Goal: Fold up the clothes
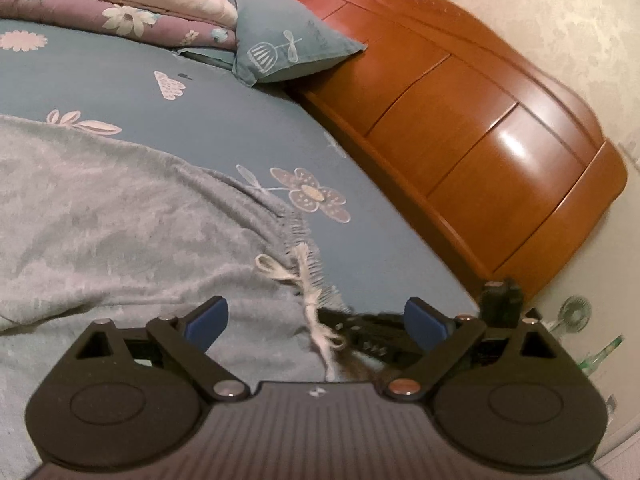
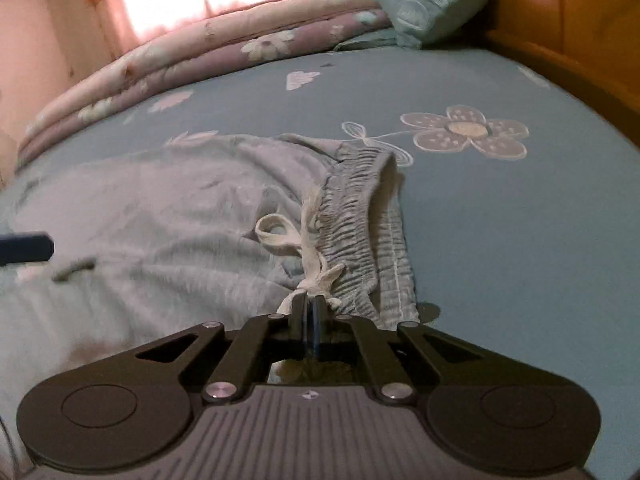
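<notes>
Grey pants lay spread on the bed, my right gripper pinched shut at the waistband.

The bed (image 2: pixel 500 240) carried everything on its blue flowered sheet, with a folded quilt (image 2: pixel 192 44) and a pillow (image 1: pixel 288 40) far up by the headboard (image 1: pixel 460 92). The pants (image 2: pixel 168 216) looked to me like a soft, light knit, limp enough to sag and bunch wherever I lifted them, so I judged the thick gathered waistband (image 2: pixel 360 216) the firmest place to take hold. The drawstring (image 2: pixel 308 252) lay loose across it, too thin and free to carry the cloth. My left gripper (image 1: pixel 316 324) stood wide open above the waistband's end, nothing between its pads. My right gripper (image 2: pixel 309 308) had its jaws pressed together at the drawstring knot; whether cord or cloth was caught there I could not tell.
</notes>
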`<state>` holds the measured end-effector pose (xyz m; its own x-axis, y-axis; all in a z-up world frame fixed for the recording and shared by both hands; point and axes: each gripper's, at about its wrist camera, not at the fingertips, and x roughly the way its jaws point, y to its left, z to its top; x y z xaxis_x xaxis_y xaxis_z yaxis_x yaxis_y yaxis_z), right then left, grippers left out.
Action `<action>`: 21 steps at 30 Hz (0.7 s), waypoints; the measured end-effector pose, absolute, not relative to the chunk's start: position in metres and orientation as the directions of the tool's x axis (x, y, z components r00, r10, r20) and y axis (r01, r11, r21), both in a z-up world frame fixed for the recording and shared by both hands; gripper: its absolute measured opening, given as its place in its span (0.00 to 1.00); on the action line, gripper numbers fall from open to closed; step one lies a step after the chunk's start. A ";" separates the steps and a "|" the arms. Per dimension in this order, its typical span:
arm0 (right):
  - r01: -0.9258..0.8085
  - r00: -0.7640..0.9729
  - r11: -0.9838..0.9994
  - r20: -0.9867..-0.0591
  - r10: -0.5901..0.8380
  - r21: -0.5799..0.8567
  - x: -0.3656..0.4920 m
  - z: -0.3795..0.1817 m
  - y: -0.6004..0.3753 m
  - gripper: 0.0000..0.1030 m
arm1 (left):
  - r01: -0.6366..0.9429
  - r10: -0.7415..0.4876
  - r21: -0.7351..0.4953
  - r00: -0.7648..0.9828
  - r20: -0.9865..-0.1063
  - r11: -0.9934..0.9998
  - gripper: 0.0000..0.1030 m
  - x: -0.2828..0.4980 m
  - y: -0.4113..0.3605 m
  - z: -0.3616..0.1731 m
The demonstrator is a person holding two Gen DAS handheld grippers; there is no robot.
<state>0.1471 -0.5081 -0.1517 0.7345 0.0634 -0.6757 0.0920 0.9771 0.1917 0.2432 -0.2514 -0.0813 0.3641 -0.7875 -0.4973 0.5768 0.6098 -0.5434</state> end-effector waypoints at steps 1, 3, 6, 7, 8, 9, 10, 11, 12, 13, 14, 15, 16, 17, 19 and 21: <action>0.086 0.742 0.978 -0.667 0.064 0.189 0.145 -0.148 -0.508 0.06 | 0.581 -0.782 -0.533 0.367 -0.504 0.616 0.92 0.243 -0.252 -0.081; 0.107 0.765 0.968 -0.640 0.067 0.229 0.140 -0.143 -0.517 0.11 | 0.585 -0.761 -0.503 0.371 -0.532 0.637 0.92 0.243 -0.256 -0.082; 0.129 0.791 0.953 -0.609 0.068 0.274 0.132 -0.137 -0.526 0.11 | 0.595 -0.725 -0.450 0.373 -0.579 0.666 0.92 0.246 -0.264 -0.084; 0.124 0.788 0.951 -0.610 0.078 0.283 0.135 -0.139 -0.525 0.12 | 0.597 -0.717 -0.439 0.375 -0.588 0.672 0.92 0.249 -0.268 -0.084; 0.114 0.774 0.952 -0.626 0.094 0.284 0.137 -0.141 -0.523 0.17 | 0.599 -0.716 -0.437 0.369 -0.593 0.671 0.92 0.252 -0.271 -0.084; 0.113 0.749 0.957 -0.656 0.094 0.266 0.143 -0.147 -0.517 0.21 | 0.601 -0.729 -0.456 0.347 -0.591 0.656 0.92 0.259 -0.276 -0.082; 0.110 0.725 0.963 -0.682 0.092 0.247 0.149 -0.152 -0.511 0.27 | 0.603 -0.741 -0.475 0.324 -0.588 0.641 0.92 0.265 -0.281 -0.081; 0.108 0.716 0.968 -0.693 0.083 0.227 0.153 -0.155 -0.508 0.27 | 0.604 -0.754 -0.495 0.300 -0.585 0.625 0.92 0.272 -0.286 -0.080; 0.102 0.722 0.970 -0.687 0.082 0.223 0.151 -0.152 -0.508 0.29 | 0.604 -0.771 -0.523 0.267 -0.578 0.601 0.92 0.282 -0.295 -0.078; 0.095 0.739 0.964 -0.667 0.098 0.247 0.148 -0.148 -0.510 0.32 | 0.592 -0.779 -0.545 0.251 -0.574 0.593 0.92 0.290 -0.303 -0.076; 0.089 0.755 0.958 -0.646 0.113 0.272 0.145 -0.144 -0.513 0.43 | 0.589 -0.785 -0.556 0.242 -0.571 0.586 0.92 0.296 -0.310 -0.075; 0.093 0.773 0.947 -0.622 0.126 0.307 0.141 -0.141 -0.519 0.52 | 0.606 -0.796 -0.560 0.225 -0.561 0.565 0.92 0.303 -0.321 -0.074; 0.098 0.789 0.935 -0.599 0.136 0.341 0.138 -0.139 -0.525 0.53 | 0.611 -0.801 -0.564 0.211 -0.560 0.555 0.92 0.308 -0.329 -0.077; 0.117 0.796 0.926 -0.592 0.129 0.359 0.137 -0.138 -0.531 0.53 | 0.594 -0.796 -0.576 0.199 -0.571 0.561 0.92 0.315 -0.337 -0.084; 0.176 0.794 0.912 -0.601 0.092 0.371 0.136 -0.140 -0.540 0.53 | 0.565 -0.782 -0.590 0.173 -0.599 0.577 0.92 0.325 -0.349 -0.102; 0.219 0.782 0.901 -0.619 0.066 0.373 0.137 -0.143 -0.546 0.53 | 0.513 -0.755 -0.600 0.160 -0.636 0.613 0.92 0.340 -0.359 -0.127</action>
<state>0.1372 -0.5459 -0.1429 0.7822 0.0665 -0.6194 0.2191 0.9014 0.3734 0.3395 -0.3585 -0.1265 0.1595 -0.7554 -0.6355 0.5132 0.6134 -0.6003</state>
